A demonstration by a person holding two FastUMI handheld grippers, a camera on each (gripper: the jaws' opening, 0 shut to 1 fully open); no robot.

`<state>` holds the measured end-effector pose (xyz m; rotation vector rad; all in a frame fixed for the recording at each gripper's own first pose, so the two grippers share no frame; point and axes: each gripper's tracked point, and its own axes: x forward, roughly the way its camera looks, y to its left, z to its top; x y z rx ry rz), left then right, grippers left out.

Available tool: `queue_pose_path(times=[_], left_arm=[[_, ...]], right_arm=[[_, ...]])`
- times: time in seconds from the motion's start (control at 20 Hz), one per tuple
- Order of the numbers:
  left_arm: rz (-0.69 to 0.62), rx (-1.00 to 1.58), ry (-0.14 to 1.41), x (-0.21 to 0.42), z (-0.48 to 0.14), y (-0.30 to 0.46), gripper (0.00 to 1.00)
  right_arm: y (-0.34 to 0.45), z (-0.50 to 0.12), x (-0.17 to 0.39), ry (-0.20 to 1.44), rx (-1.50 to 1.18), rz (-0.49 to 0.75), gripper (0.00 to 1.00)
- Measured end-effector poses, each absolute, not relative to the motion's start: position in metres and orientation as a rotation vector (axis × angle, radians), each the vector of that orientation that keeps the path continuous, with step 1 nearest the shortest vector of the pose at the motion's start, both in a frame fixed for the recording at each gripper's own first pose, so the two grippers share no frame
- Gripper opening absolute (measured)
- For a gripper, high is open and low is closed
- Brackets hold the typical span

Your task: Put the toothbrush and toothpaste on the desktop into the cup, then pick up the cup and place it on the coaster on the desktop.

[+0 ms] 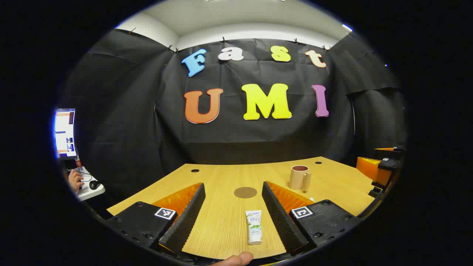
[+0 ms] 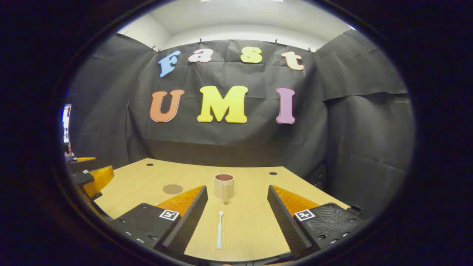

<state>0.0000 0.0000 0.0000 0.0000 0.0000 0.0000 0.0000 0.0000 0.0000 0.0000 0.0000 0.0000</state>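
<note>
Hovering with both tongs spread wide, grasping nothing: left tongs [image 1: 233, 210] over toothpaste [image 1: 254, 227], right tongs [image 2: 236, 212] over toothbrush [image 2: 220, 230]; risking slippage pinching that thin handle off-centre.

Before me, the light wood-grain counter [image 1: 221, 221] carries a white toothpaste tube with green leaf print [image 1: 254, 227], a tan mug with dark brown inside [image 2: 224, 187], a white toothbrush [image 2: 220, 229] and a round brown coaster [image 1: 245, 192].

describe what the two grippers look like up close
Each gripper, left gripper and right gripper, has two wedge-shaped fingers with ribbed inner faces, mounted on black blocks with screws. Each block carries a small square black-and-white marker.
</note>
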Motion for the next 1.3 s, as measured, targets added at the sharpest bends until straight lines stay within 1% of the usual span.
queue_pose_path(times=[0.15, 0.4, 0.85, 1.1, 1.3], left_arm=[[0.01, 0.001, 0.002, -0.001, 0.0, 0.001, 0.98], [0.021, 0.001, -0.004, -0.001, 0.001, 0.0, 0.98], [0.007, 0.012, -0.01, -0.004, -0.002, -0.006, 0.98], [0.008, 0.011, 0.0, -0.001, -0.008, -0.007, 0.98], [0.0, -0.002, 0.005, 0.0, -0.012, -0.009, 0.98]], right_arm=[[0.004, -0.001, -0.001, 0.007, -0.005, 0.014, 0.96], [-0.004, 0.0, -0.003, -0.008, 0.0, -0.004, 0.96], [-0.008, -0.01, 0.001, 0.01, 0.005, -0.013, 0.97], [-0.01, -0.014, 0.005, -0.009, -0.026, -0.044, 0.96], [0.001, -0.029, 0.012, 0.028, -0.01, -0.009, 0.96]])
